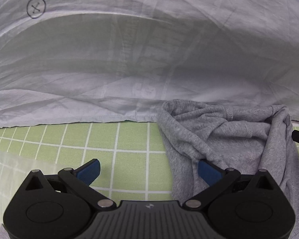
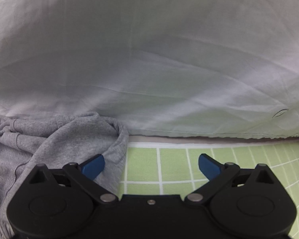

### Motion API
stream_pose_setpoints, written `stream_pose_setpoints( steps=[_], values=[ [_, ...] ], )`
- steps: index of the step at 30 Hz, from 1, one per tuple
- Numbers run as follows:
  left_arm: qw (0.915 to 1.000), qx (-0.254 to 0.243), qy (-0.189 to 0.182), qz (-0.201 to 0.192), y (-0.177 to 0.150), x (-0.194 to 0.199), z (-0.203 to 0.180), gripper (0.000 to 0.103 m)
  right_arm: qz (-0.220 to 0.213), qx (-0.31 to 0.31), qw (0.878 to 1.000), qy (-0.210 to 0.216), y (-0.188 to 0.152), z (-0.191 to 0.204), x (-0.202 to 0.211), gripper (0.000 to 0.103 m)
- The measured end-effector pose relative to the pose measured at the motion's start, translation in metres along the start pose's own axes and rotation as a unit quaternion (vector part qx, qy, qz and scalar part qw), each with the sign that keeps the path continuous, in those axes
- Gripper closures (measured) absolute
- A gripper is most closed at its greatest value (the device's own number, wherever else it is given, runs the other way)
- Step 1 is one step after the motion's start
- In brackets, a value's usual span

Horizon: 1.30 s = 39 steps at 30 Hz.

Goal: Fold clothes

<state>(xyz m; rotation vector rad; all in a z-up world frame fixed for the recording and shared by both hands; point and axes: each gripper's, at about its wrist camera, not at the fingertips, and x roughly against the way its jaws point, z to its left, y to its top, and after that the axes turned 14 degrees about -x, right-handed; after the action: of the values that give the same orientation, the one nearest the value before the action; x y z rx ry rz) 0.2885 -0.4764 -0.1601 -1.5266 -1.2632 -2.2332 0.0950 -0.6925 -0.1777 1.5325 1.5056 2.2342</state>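
Both jaws spread and empty, the left gripper [image 1: 148,171] and right gripper [image 2: 151,165] flank a bunched grey sweatshirt [image 1: 225,139] on the green mat [image 1: 117,143]; smoothing it flat would likely aid folding.

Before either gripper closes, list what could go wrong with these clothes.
1. The crumpled grey knit garment is bunched around the left gripper's right finger; closing may pinch several layers.
2. The thin white printed sheet-like garment borders the grey one, so lifting either could drag the other.
3. The right gripper is open mostly over the green gridded mat, so it may close on nothing.
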Motion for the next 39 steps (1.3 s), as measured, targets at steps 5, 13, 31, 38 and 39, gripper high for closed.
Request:
stream_pose_setpoints(
  steps=[5, 13, 31, 38, 39],
  values=[
    [0.9991, 0.024, -0.005, -0.034, -0.037, 0.069, 0.013, 0.000, -0.031, -0.008, 0.999, 0.029, -0.030, -0.029, 0.082, 0.001],
    [0.9970, 0.074, 0.019, 0.011, -0.150, 0.165, 0.000, 0.000, 0.026, -0.039, 0.997, 0.060, -0.118, -0.070, 0.165, 0.049],
    [0.9861, 0.137, 0.044, 0.083, -0.292, 0.233, 0.006, 0.000, 0.023, 0.030, 0.992, 0.121, -0.158, -0.046, 0.207, 0.099],
    [0.9799, 0.185, 0.033, 0.067, -0.324, 0.255, 0.024, 0.001, 0.023, 0.007, 0.967, 0.252, -0.176, -0.015, 0.284, 0.099],
    [0.9802, 0.185, 0.025, 0.066, -0.328, 0.257, 0.023, 0.001, 0.036, 0.007, 0.965, 0.259, -0.183, -0.009, 0.287, 0.099]
  ],
)
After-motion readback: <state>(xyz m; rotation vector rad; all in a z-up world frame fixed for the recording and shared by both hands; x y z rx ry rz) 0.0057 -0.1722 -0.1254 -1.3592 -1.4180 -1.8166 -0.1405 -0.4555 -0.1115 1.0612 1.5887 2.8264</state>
